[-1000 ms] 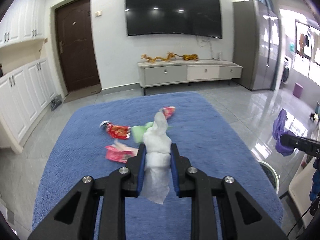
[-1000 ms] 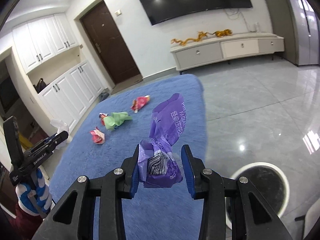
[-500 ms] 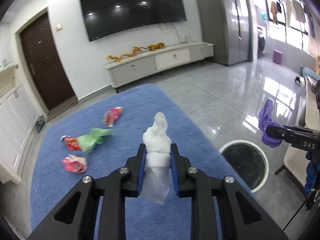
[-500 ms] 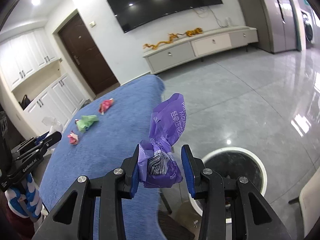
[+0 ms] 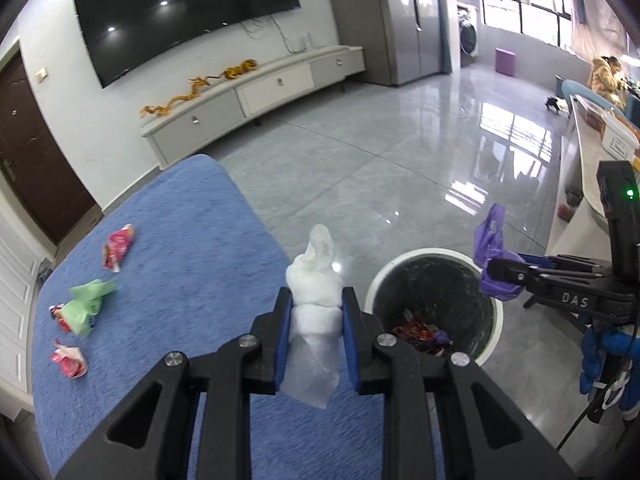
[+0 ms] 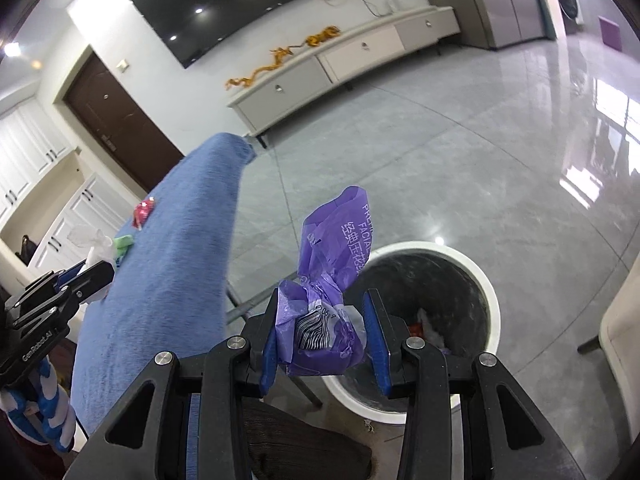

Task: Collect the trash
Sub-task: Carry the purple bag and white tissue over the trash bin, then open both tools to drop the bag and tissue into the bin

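My left gripper is shut on a crumpled white tissue, held over the right edge of the blue table. My right gripper is shut on a purple plastic wrapper, held just above the near rim of the white trash bin. The bin also shows in the left wrist view, with wrappers at its bottom. On the table lie a red wrapper, a green wrapper and a pink wrapper.
The bin stands on a glossy grey tile floor to the right of the table. A white TV cabinet and a wall TV are at the back. A pale chair is right of the bin.
Both grippers have swung right, away from the table toward the bin. The bin has come into view under the right gripper. Both still hold their trash.
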The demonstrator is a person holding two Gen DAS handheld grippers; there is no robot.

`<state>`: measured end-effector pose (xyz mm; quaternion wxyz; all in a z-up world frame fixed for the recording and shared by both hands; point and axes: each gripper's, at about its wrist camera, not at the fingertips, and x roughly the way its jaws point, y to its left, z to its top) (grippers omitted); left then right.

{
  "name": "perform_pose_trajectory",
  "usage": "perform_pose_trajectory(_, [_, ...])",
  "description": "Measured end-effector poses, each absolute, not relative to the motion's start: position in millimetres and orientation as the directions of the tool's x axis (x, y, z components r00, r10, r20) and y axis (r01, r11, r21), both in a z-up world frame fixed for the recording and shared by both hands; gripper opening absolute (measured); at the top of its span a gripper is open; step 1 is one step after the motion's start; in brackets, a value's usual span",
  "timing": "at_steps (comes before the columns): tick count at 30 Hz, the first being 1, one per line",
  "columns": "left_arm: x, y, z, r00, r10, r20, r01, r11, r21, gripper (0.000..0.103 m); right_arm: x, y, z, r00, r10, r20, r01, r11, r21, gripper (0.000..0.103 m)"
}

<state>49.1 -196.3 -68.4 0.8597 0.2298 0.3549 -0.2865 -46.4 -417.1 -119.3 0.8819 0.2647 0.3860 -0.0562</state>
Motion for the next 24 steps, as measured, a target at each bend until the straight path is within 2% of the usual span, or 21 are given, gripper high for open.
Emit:
perform_pose_trajectory(8, [61.6,-235.6,-89.8,0.495,-0.354,-0.794,0.706,0.697,0.129,0.024,-39.4,-429.4,-144.5,0.654,0.107,-0.749,0.348,0.837,0.423,0.039])
perform_pose_trajectory(15, [70.0,-266.9,-101.8,0.368,-0.419,-0.830,0.755,0.656,0.004,0.024,-32.4,-441.0,-165.7,0.617,0.098,-0.780,0.388,0.826,0.410,0.045])
perform_pose_trajectory(18, [74.6,-277.7,-101.7,0.310,-0.464,-0.830,0.769,0.635,-0.069,0.033,-33.5,-446.0,-172.8,0.602,0.078,-0.795,0.417,0.818,0.396,0.047])
perform_pose_trajectory(20, [77.6,-281.5,-101.3,0.284,-0.485,-0.827,0.770,0.630,-0.105,0.050,-36.5,-448.9,-174.7,0.596,0.067,-0.800,0.433,0.812,0.391,0.048])
perform_pose_trajectory(24, [79.5,-283.2,-96.7,0.270,-0.505,-0.820,0.766,0.628,-0.134,0.054,-44.7,-456.4,-178.0,0.590,0.052,-0.806,0.459,0.800,0.387,0.052])
